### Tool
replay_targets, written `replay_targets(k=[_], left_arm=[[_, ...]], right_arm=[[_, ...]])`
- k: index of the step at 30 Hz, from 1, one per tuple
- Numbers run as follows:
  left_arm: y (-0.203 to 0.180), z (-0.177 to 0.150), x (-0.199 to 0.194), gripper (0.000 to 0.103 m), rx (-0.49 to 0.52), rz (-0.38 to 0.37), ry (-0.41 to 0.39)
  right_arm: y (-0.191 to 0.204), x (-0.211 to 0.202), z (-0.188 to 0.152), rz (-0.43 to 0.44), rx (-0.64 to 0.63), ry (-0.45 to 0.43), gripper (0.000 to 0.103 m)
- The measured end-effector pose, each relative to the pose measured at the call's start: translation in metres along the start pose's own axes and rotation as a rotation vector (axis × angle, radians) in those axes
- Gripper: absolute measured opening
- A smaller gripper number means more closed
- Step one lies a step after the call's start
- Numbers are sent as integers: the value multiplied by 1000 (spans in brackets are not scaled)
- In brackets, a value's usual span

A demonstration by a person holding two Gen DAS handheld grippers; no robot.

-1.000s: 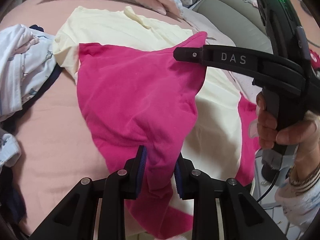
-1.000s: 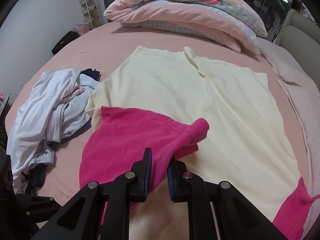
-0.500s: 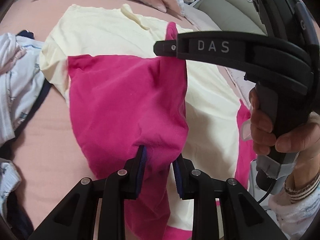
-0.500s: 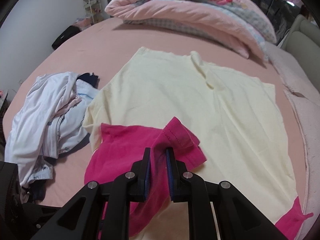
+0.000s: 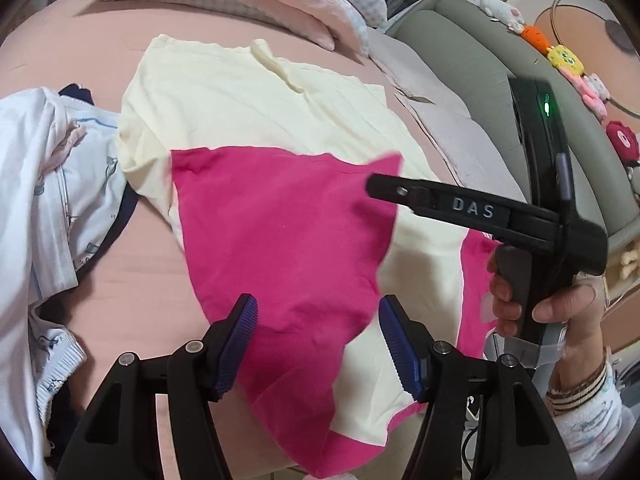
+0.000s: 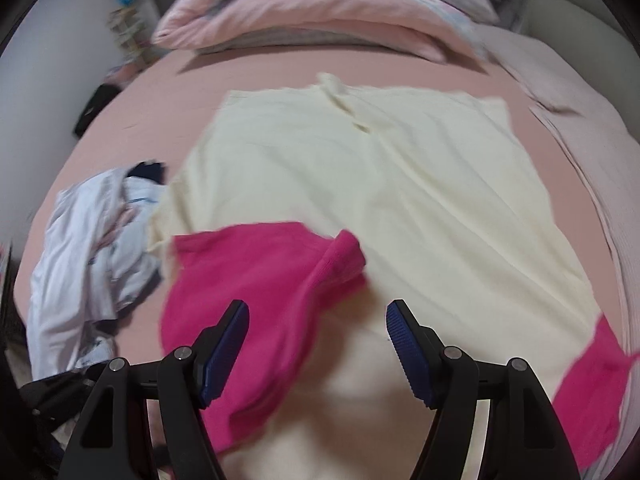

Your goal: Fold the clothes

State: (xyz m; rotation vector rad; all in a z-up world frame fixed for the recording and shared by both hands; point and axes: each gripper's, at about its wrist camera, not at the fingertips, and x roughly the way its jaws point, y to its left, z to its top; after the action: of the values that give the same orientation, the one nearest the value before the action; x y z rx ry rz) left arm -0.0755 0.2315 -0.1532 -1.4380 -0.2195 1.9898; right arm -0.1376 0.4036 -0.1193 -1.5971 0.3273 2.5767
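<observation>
A cream garment (image 5: 248, 96) lies spread flat on the pink bed (image 5: 132, 292). A magenta flap (image 5: 280, 240) of it lies folded over its near left part, and a second magenta piece (image 6: 592, 380) shows at the near right edge. My left gripper (image 5: 318, 344) hovers open just above the flap's near end, holding nothing. My right gripper (image 6: 316, 320) is open too, above the flap's right corner (image 6: 344, 256). In the left wrist view the right gripper (image 5: 384, 190) reaches in from the right, held by a hand (image 5: 552, 308). The right wrist view is motion-blurred.
A heap of white and light-blue clothes (image 5: 48, 200) lies left of the garment, touching its edge. A rolled pink quilt (image 6: 320, 12) lies across the far side of the bed. A grey padded headboard (image 5: 480, 40) with plush toys runs along the right.
Both grippers were shut on the magenta flap and have opened and let it go. The flap now lies flat on the cream cloth, and both grippers have pulled back.
</observation>
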Motion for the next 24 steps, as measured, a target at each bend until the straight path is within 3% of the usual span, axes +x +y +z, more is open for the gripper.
replay_targets(k=[10, 24], left_arm=[[0, -21, 39, 61, -34, -37, 132], [-24, -38, 42, 61, 56, 45, 147]], right_arm=[[-34, 33, -33, -87, 73, 85, 71], [-40, 44, -50, -109, 104, 120, 71]])
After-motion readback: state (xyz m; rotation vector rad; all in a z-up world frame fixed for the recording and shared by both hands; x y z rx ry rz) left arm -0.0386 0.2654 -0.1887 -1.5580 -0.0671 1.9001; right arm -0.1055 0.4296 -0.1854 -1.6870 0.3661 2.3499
